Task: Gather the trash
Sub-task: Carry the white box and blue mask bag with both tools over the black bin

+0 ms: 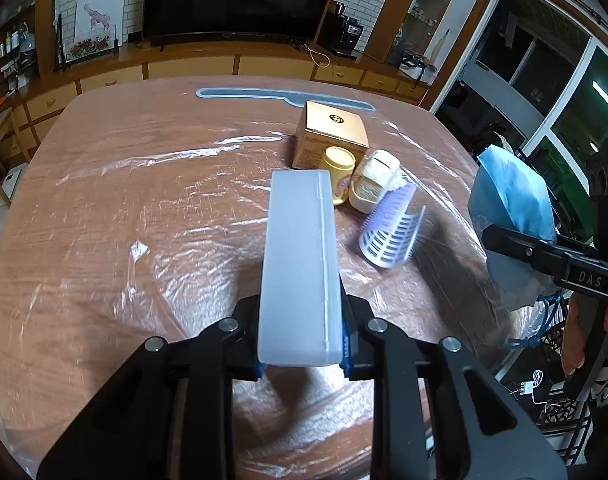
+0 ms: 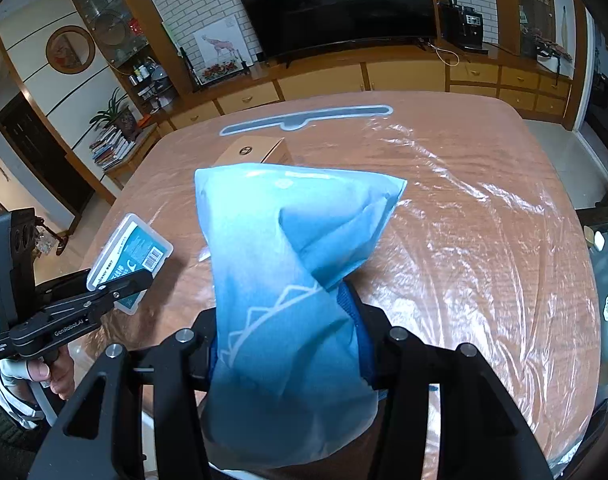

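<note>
Since we're clearing junk off the table (image 1: 104,200), both hands are already loaded: our left gripper (image 1: 302,344) is clamped tight on one end of a frosted plastic case (image 1: 300,264), and our right gripper (image 2: 288,344) is squeezed down on a crumpled blue bag (image 2: 288,240), which looks like our trash sack. The case is held up over the table, sticking out toward the cardboard box (image 1: 332,132), probably so it can go into the bag next. From the right camera you can see its other face has a teal label with a barcode. It's flat, rigid, milky-translucent, with a seam down one side. Still sitting right in front of the cardboard box: a yellow cup (image 1: 338,172), a cream-coloured thing (image 1: 374,180) we can't identify, and a purple slotted basket (image 1: 390,232) tipped over beside it.
</note>
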Motion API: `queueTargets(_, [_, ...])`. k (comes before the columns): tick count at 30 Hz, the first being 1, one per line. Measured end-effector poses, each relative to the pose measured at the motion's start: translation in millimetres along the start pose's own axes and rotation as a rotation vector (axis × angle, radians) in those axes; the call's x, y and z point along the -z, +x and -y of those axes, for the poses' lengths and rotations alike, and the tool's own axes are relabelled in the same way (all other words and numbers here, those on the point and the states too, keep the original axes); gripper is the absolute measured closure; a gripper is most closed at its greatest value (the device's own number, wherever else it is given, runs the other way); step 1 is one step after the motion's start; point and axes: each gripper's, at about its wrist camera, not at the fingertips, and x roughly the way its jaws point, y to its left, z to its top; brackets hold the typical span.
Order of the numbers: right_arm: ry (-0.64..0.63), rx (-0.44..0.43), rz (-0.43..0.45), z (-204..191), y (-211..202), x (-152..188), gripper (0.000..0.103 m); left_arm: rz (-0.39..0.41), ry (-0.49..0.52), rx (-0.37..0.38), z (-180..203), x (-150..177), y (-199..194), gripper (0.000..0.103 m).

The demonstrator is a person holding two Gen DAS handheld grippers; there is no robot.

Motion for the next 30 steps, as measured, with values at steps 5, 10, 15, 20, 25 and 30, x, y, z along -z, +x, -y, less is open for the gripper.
queueTargets(5, [-0.008, -0.013, 0.004, -3.5, -11.8, 10.0, 0.054, 0.0, 0.014, -0.004, 6.9, 8.5, -6.7, 0.075])
queueTargets(10, [-0.012, -0.024, 0.009, -7.7, -25.6, 23.0, 0.054, -0.002, 0.021, 0.003, 15.4, 21.3, -15.0, 0.075])
queueTargets(15, [-0.018, -0.034, 0.004, -12.8, -35.8, 34.0, 0.054, -0.004, 0.039, 0.001, 22.0, 33.4, -25.2, 0.075])
queueTargets(20, [-0.027, -0.042, 0.003, -18.9, -45.1, 47.6, 0.054, -0.001, 0.041, 0.008, 27.2, 42.9, -34.9, 0.075])
queueTargets(25, [-0.045, -0.048, -0.003, -25.2, -53.8, 59.2, 0.054, 0.001, 0.063, 0.007, 34.8, 53.8, -42.3, 0.075])
queueTargets(30, [-0.058, -0.062, -0.015, -29.6, -60.6, 72.9, 0.054, -0.003, 0.074, 0.018, 41.0, 65.5, -49.9, 0.075])
